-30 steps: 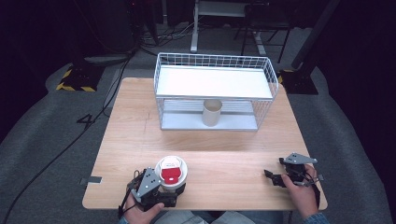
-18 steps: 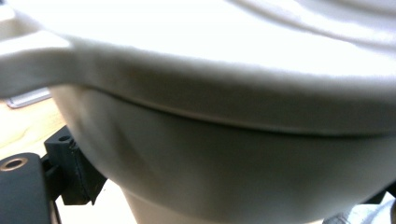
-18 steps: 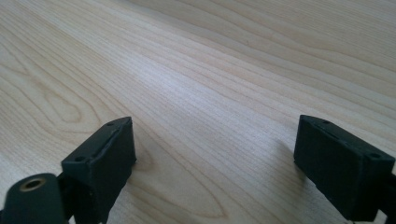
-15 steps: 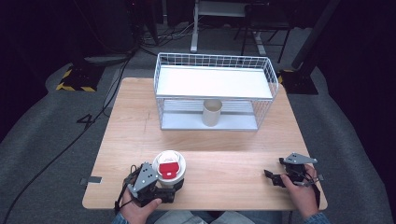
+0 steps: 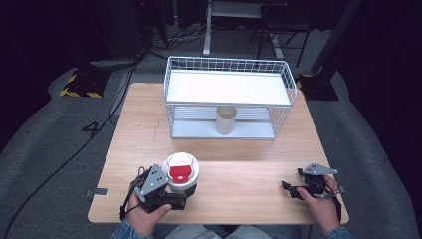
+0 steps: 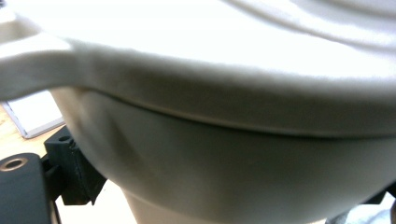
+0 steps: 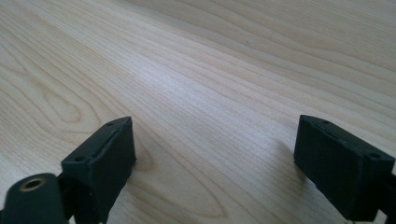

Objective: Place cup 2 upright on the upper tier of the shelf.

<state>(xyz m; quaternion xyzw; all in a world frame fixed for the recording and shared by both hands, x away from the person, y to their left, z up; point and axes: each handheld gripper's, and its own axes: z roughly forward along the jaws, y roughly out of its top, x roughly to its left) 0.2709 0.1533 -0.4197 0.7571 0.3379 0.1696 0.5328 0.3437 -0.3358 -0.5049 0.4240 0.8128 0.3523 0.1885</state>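
A white cup with a white lid and a red label (image 5: 180, 171) is at the table's near left, and my left gripper (image 5: 178, 193) is shut on its body below the lid. The left gripper view looks up close at the cup (image 6: 224, 154), with one black finger (image 6: 70, 172) pressed against its left side. My right gripper (image 5: 292, 189) rests low over the wood at the near right, open. Its own view shows the right gripper (image 7: 215, 158) with jaws wide apart over bare tabletop (image 7: 210, 70), nothing between them.
A white wire rack (image 5: 229, 89) with a flat white top shelf stands at the far middle of the table (image 5: 239, 164). A plain beige paper cup (image 5: 225, 120) stands upright under that shelf. Dark floor and cables surround the table.
The lidded cup and my left gripper have shifted a little away from the near edge, towards the rack. The right gripper has stayed put.
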